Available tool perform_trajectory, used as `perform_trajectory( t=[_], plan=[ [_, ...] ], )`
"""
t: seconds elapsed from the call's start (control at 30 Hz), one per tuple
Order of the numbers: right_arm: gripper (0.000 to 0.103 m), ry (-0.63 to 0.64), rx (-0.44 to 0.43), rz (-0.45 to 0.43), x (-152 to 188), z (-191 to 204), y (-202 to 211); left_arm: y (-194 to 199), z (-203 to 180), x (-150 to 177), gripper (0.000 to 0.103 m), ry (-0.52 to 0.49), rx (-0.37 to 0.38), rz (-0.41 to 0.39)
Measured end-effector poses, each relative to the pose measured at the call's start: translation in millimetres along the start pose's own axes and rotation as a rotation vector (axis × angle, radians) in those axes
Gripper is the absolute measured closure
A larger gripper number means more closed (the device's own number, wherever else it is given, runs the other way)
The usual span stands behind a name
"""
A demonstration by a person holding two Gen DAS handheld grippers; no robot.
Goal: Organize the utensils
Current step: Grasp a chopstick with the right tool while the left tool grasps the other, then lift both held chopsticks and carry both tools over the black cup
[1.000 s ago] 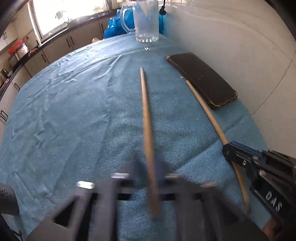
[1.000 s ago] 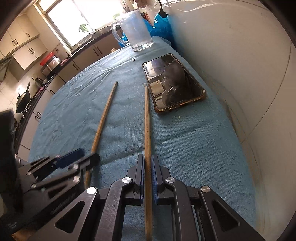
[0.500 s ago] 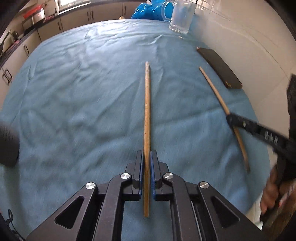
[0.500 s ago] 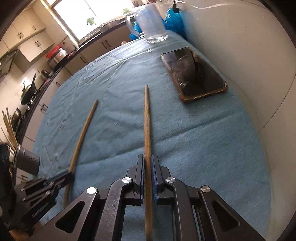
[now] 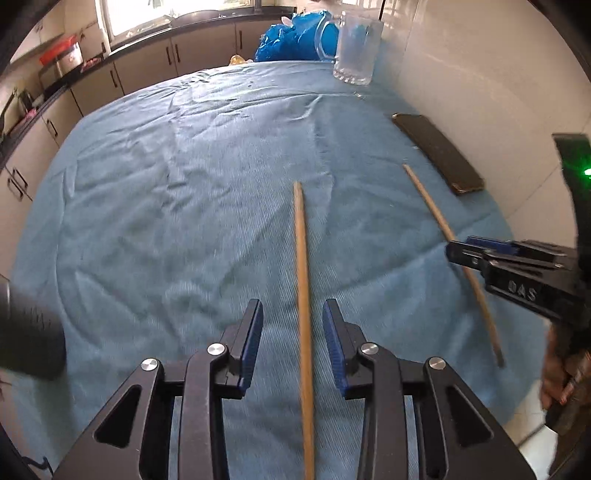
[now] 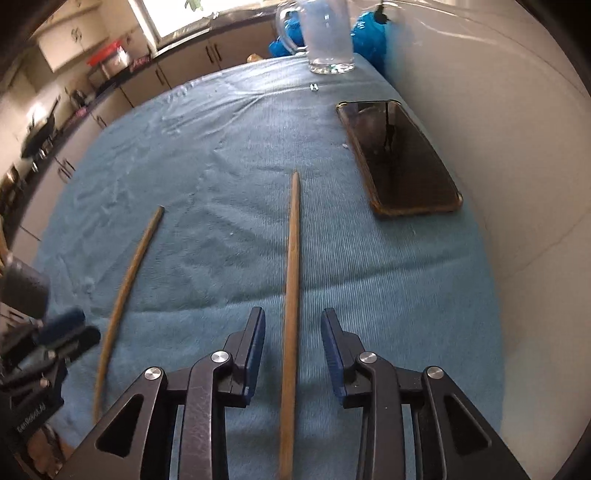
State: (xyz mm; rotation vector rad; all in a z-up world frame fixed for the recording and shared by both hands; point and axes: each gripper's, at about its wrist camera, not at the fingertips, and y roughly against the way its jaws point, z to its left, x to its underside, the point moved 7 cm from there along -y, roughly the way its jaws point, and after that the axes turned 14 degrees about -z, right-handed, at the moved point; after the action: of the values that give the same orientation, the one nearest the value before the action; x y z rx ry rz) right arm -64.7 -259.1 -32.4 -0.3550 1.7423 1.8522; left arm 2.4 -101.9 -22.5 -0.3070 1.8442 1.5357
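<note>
**Mira:** What do you have on the left side?

**Me:** My left gripper (image 5: 292, 341) is spread wide, fingers apart and touching nothing. One wooden chopstick (image 5: 303, 295) runs straight up the gap between the blue finger pads (image 5: 252, 341), lying flat on the blue cloth (image 5: 166, 206) and clear of both pads.

**Mira:** And the right?

**Me:** Same picture. My right gripper (image 6: 292, 345) is released too, with the second chopstick (image 6: 290, 295) lying on the cloth between its parted fingers, not touching either one. From that camera I also see the left gripper at the lower left edge, with the first chopstick beside it, angled slightly away from the second.

**Mira:** So both sticks are down?

**Me:** Both lie on the cloth, near each other, roughly side by side, their far tips pointing toward the back of the table.

**Mira:** Anything else around them?

**Me:** A phone (image 6: 400, 162) in a brownish case lies face up by the wall, just to the right of the second chopstick's far tip. A clear glass mug (image 6: 327, 35) stands at the far edge, with a blue plastic bag (image 5: 295, 40) behind it. A dark, blurred object (image 5: 26, 339) sits at the left rim of the left camera; I can't tell what it is.
</note>
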Motion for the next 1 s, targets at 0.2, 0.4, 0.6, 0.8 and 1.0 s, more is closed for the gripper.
perform_trajectory(
  t=[0.2,0.4,0.6,0.8,1.0],
  plan=[
    [0.071,0.044,0.027,0.064,-18.6,5.4,-21.0,-33.6,-3.5,-7.9,0.073,-0.022,-0.006,0.057],
    [0.079,0.072,0.057,0.078,-26.5,9.7,-29.1,-32.7,-0.9,-7.8,0.073,-0.041,-0.008,0.033],
    [0.095,0.089,0.057,0.042,-16.6,15.1,-20.8,-20.7,-4.7,2.6,0.096,-0.044,0.036,0.014],
    [0.095,0.005,-0.001,-0.016,-12.8,12.9,-4.7,9.8,11.9,8.1,0.096,0.08,0.072,-0.032],
    [0.095,-0.018,-0.061,-0.136,-12.8,26.5,30.6,54.4,22.1,7.1,0.096,0.103,0.044,-0.151]
  ],
)
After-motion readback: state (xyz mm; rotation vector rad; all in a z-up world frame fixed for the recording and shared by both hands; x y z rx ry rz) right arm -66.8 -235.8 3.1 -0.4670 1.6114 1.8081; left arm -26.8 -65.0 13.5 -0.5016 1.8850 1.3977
